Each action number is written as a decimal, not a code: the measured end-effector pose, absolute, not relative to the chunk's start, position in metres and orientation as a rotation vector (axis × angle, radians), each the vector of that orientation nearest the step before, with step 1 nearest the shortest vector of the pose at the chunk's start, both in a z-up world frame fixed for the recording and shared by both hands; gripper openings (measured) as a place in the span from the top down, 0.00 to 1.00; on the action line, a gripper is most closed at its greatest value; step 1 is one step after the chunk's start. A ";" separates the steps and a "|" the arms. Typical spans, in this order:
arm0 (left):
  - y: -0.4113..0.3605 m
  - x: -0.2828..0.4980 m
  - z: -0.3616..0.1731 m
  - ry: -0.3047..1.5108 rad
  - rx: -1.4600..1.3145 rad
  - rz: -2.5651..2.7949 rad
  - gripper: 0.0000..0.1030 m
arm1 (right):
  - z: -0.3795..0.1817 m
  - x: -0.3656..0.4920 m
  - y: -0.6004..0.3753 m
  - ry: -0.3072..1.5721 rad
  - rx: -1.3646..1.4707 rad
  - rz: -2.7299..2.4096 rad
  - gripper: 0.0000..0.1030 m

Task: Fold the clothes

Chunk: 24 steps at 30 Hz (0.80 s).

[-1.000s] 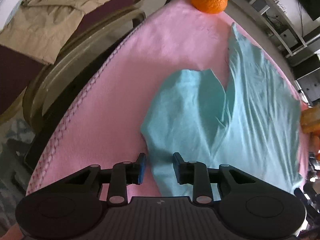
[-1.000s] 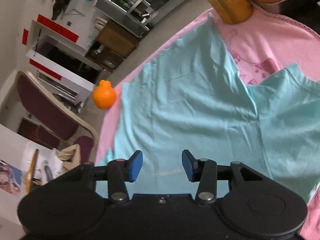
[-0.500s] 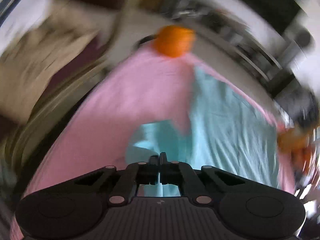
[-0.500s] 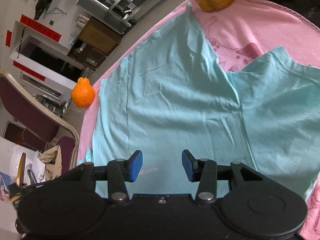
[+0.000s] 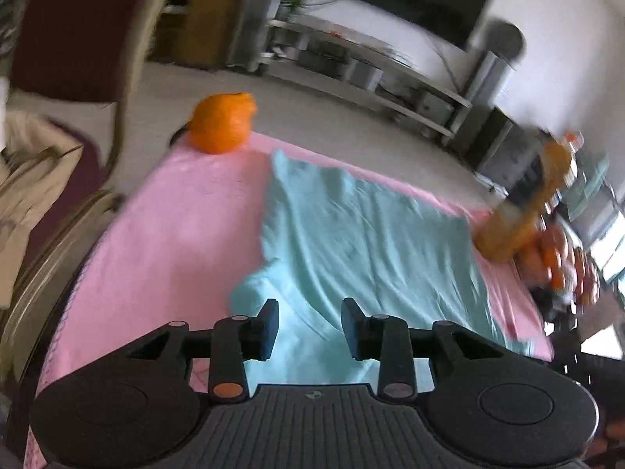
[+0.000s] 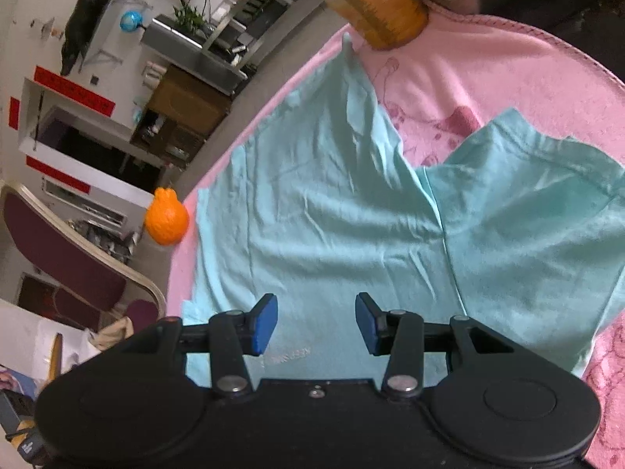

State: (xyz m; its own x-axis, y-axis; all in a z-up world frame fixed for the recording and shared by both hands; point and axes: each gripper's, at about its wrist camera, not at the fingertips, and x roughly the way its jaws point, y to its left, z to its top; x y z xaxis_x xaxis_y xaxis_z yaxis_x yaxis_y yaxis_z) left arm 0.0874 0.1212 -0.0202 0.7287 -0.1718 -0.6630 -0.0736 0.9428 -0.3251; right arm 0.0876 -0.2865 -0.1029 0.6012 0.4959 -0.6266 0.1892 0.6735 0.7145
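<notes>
Left wrist view is showing the left gripper (image 5: 308,322) hanging with its jaws parted and empty over the near fold of the teal T-shirt (image 5: 363,234), which is lying spread on the pink blanket (image 5: 164,215). The right gripper (image 6: 316,322) is likewise hovering agape above the shirt's printed middle. A pinch here is risking catching blanket pile along with the thin cloth. Farther off, a dragged hem is threatening to nudge the orange (image 5: 222,123) or the juice bottle (image 6: 371,0). Motion blur is smearing the far right corner, and the shirt's near hem is lying hidden beneath both tools.
</notes>
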 end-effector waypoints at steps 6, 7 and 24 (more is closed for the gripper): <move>0.062 0.114 -0.043 0.878 -0.131 -0.175 0.68 | -0.102 0.089 -0.289 0.939 0.849 0.191 0.57; 0.053 0.119 -0.048 0.895 -0.101 -0.180 0.67 | -0.103 0.090 -0.290 0.946 0.850 0.185 0.57; 0.027 0.156 -0.093 1.029 0.014 -0.153 0.85 | -0.110 0.092 -0.296 0.973 0.854 0.161 0.55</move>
